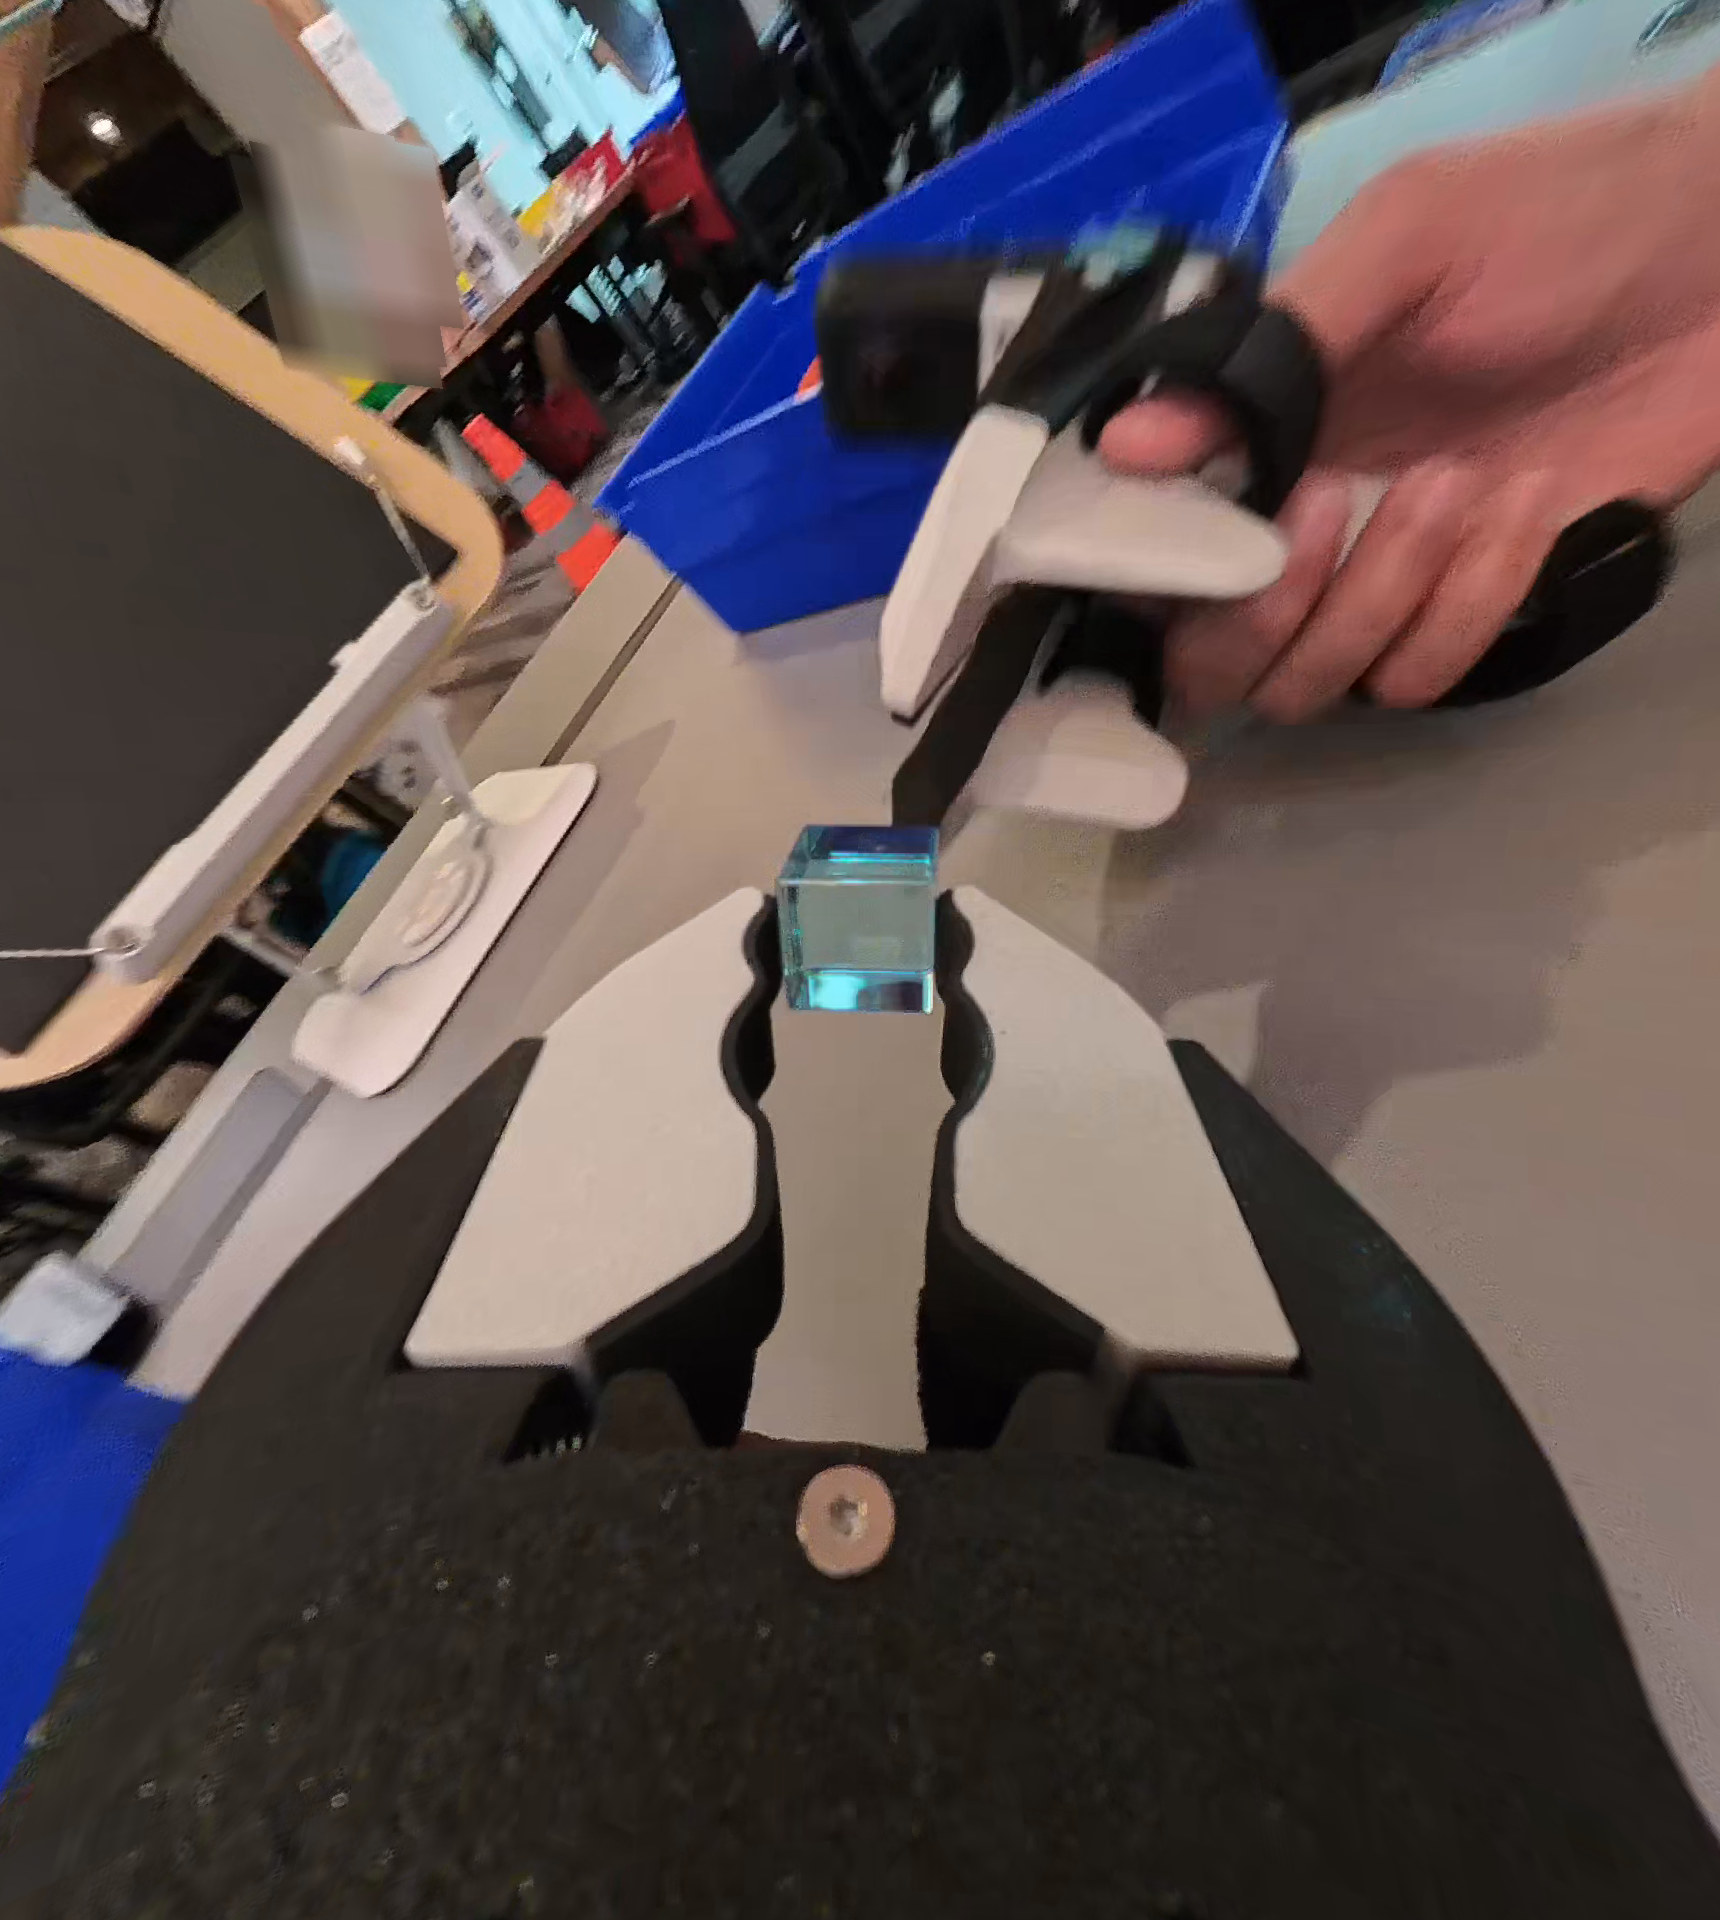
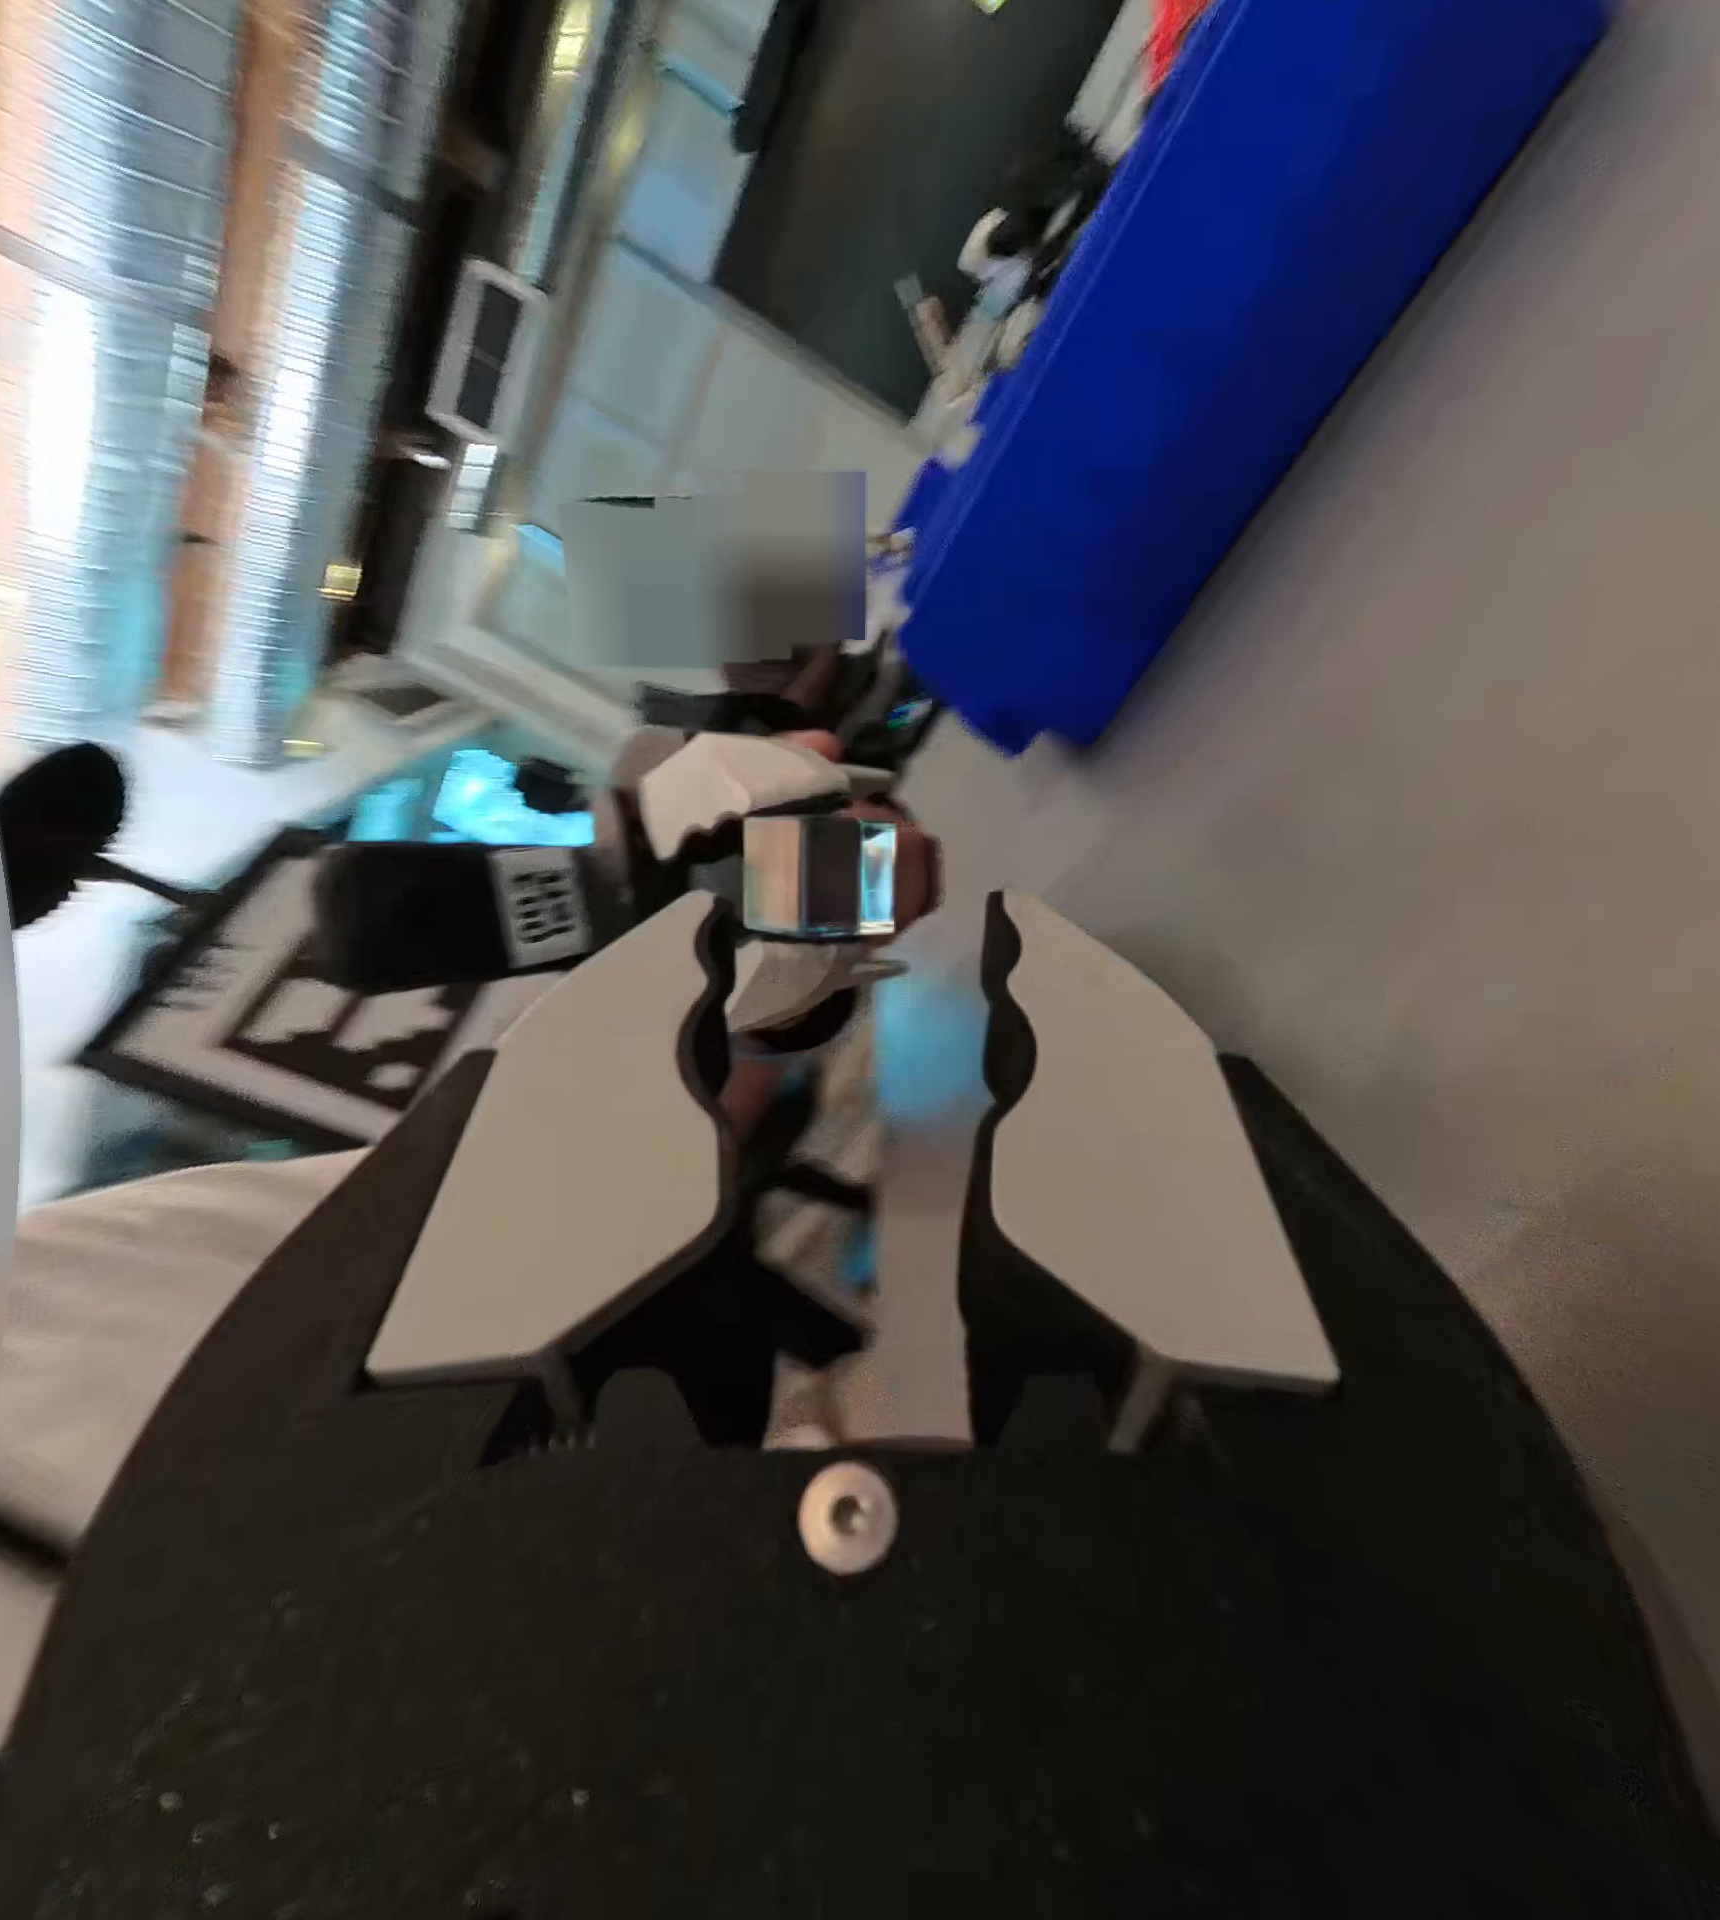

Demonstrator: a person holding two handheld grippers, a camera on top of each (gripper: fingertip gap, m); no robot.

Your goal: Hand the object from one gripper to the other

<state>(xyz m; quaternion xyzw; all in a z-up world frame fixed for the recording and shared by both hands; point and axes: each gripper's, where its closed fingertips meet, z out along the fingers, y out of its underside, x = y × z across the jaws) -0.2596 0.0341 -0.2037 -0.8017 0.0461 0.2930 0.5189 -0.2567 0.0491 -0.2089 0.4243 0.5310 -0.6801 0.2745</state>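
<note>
I see the grey table (image 1: 1458, 1039) with a blue bin (image 1: 939, 416) at its back. My right gripper (image 1: 1032, 727), blurred and partly hidden by a hand (image 1: 1510, 436), looks spread apart, empty. My left gripper (image 1: 856, 925) clamps the clear glass cube (image 1: 856, 920) at its tips, above the table.

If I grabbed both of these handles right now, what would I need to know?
Left gripper: shut on the clear cube, held at its fingertips above the grey table.
Right gripper: open and empty, tips just short of the cube, not touching it.
Done: cube picked up and offered.
Left: ease the right gripper around the cube, close it, then open the left. The pictures are blurred, so go slowly.
</note>
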